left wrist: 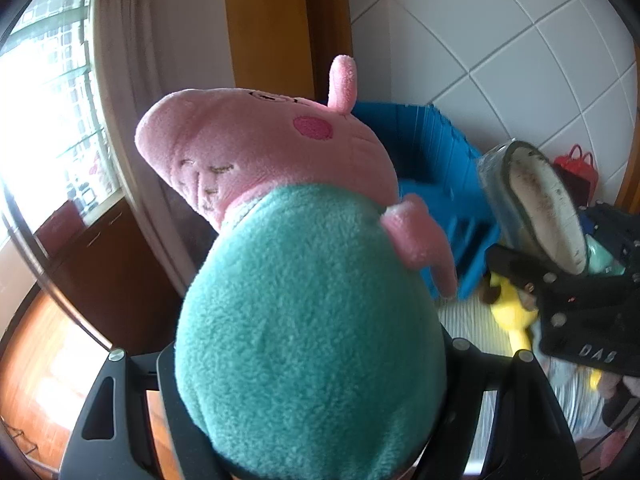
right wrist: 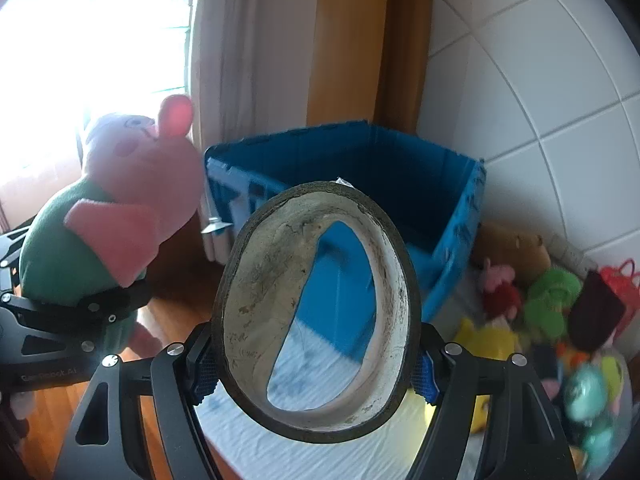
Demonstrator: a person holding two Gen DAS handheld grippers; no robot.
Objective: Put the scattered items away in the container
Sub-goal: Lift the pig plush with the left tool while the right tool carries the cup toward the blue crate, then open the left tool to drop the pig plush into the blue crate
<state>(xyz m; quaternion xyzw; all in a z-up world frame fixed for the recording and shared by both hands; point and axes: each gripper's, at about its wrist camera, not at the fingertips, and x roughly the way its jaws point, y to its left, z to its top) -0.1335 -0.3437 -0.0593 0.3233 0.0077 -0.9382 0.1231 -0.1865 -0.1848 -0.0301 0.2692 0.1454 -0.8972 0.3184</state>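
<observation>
1. While both hands carried their loads toward the blue crate [right wrist: 400,184], the left gripper [left wrist: 308,380] held the plush pig [left wrist: 280,240] with its fingers [left wrist: 172,392] pressed into the green belly from either side, the pink head standing out beyond the fingertips.
2. The pig looked light and soft; the pile gave under the fingers, so the wide belly seemed the sound place to hold, not the thin arm or ear.
3. The right gripper [right wrist: 316,364] was clamped on the tape roll [right wrist: 316,312], its blue-padded fingers [right wrist: 424,376] bearing on the outer rim at opposite sides, the ring standing upright between them.
4. The roll looked stiff and light; its rim was smooth and curved, so I judged it could twist or slip unless gripped straight across its widest part.
5. The crate stood ahead of the right fingers, open-topped, against the tiled wall.
6. More soft toys [right wrist: 540,300] lay heaped to the right of the fingers, beside the crate, not yet tidied.
</observation>
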